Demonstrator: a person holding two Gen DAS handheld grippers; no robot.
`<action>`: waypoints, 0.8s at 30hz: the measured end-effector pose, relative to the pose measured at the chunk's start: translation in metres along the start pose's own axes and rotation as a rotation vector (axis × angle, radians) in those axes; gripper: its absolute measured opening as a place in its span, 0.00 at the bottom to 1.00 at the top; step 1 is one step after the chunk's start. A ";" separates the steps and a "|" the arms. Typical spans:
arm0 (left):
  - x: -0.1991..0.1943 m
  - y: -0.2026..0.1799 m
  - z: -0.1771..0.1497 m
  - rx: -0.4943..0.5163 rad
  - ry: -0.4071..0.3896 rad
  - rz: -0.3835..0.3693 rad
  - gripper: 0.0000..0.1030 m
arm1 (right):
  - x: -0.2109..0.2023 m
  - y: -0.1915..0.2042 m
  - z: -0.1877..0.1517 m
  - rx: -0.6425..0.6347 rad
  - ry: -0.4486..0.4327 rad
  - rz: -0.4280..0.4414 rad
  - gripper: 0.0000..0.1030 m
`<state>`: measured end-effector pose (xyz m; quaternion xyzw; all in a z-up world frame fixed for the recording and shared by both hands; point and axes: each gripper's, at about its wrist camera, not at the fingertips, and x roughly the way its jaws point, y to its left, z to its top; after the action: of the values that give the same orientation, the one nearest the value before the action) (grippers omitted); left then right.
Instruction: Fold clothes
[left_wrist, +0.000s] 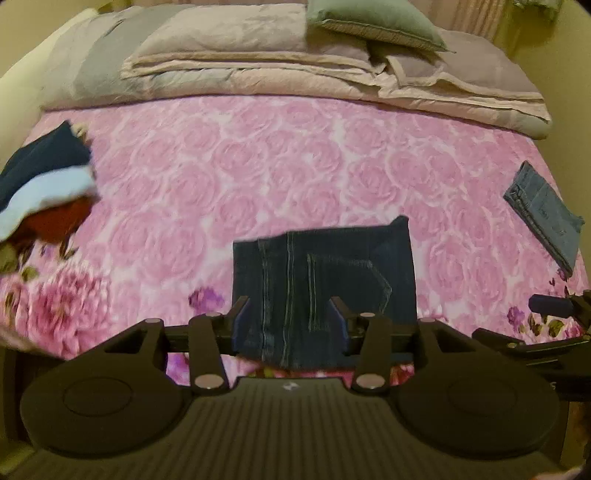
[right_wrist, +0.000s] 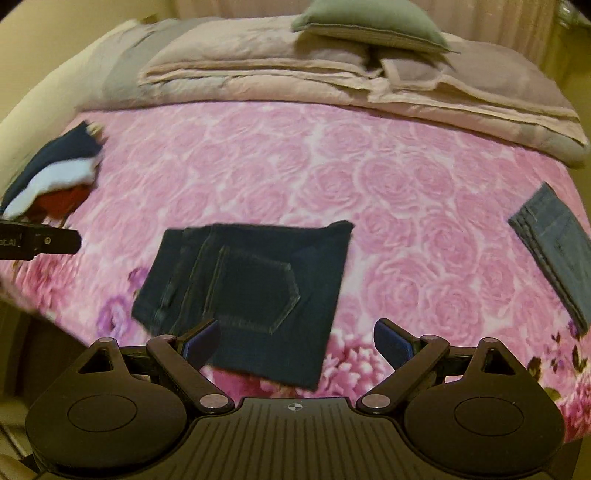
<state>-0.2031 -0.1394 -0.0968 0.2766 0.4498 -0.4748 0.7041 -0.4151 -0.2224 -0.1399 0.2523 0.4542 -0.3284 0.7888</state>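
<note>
My left claw (left_wrist: 290, 321) tipped steeply down over folded dark jeans (left_wrist: 325, 280), jaws apart and unclamped, my right claw (right_wrist: 295, 345) at three o'clock, spread wide, gripping nothing, above the bed (right_wrist: 332, 166)

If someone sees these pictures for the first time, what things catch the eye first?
The folded dark jeans lie in the near middle of the pink rose bedspread, just ahead of both open grippers. At the right edge lie lighter folded jeans, and at the left a loose heap of clothes.
</note>
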 end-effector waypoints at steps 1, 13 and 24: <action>-0.003 -0.003 -0.007 -0.011 0.003 0.009 0.40 | 0.000 0.000 -0.004 -0.011 0.006 0.012 0.90; -0.032 -0.010 -0.071 -0.113 0.009 0.074 0.41 | -0.001 0.008 -0.039 -0.115 0.049 0.101 0.90; -0.041 -0.010 -0.096 -0.159 0.011 0.107 0.42 | 0.001 0.015 -0.048 -0.178 0.053 0.133 0.90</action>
<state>-0.2542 -0.0481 -0.1017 0.2460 0.4745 -0.3977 0.7458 -0.4302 -0.1796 -0.1617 0.2194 0.4845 -0.2267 0.8159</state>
